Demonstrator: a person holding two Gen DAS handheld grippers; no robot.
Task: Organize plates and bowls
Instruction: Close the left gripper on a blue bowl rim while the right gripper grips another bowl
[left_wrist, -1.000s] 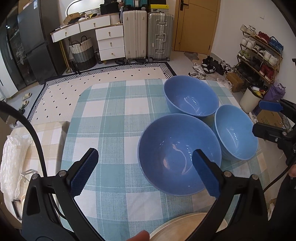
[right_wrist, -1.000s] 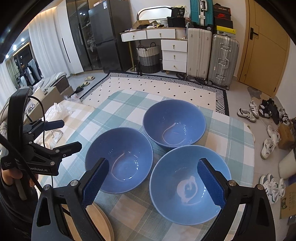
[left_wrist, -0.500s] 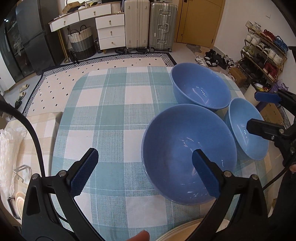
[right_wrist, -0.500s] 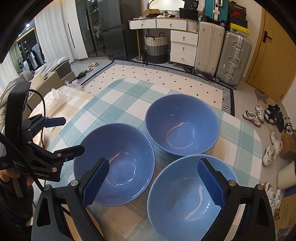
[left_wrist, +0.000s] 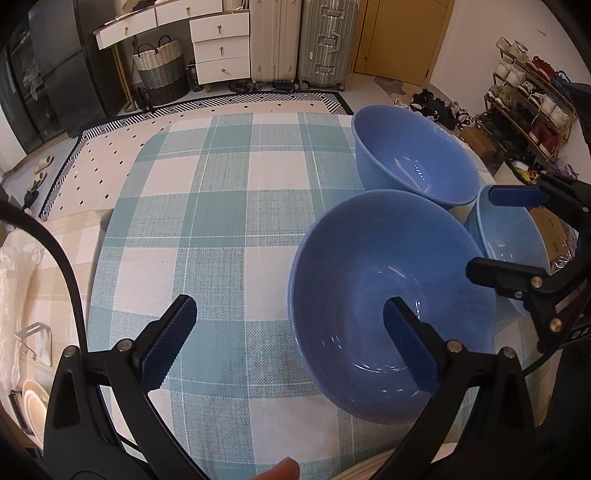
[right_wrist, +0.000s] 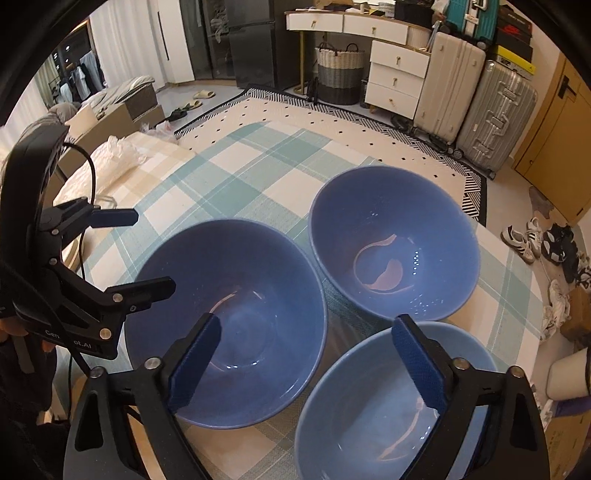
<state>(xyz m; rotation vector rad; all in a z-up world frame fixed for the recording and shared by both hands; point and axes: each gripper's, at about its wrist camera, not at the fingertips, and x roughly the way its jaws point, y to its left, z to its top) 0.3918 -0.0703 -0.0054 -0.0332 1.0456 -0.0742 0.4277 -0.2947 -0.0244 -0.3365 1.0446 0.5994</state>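
Three blue bowls stand close together on a checked tablecloth (left_wrist: 221, 192). My left gripper (left_wrist: 290, 304) is open, straddling the left rim of the biggest bowl (left_wrist: 369, 258): one finger over its inside, the other over the cloth. My right gripper (right_wrist: 306, 322) has its jaws closing with no pad touching anything. Its left finger hangs over that same bowl (right_wrist: 240, 295), its right finger over the near-right bowl (right_wrist: 369, 417). The far bowl (right_wrist: 391, 236) stands free. Each gripper shows in the other's view, the right gripper (left_wrist: 482, 230) over the near-right bowl (left_wrist: 517, 251).
A pale round plate edge (left_wrist: 369, 467) lies at the table's near edge, beside a person's fingertip (left_wrist: 279, 470). Plates (left_wrist: 31, 398) stand in a rack low on the left. Suitcases (left_wrist: 299, 37), drawers (left_wrist: 221, 48) and a shoe rack (left_wrist: 528, 96) line the room beyond the rug.
Both grippers have come down and closer to the bowls, which now fill more of each view. The right gripper's fingers stand slightly closer together than before.
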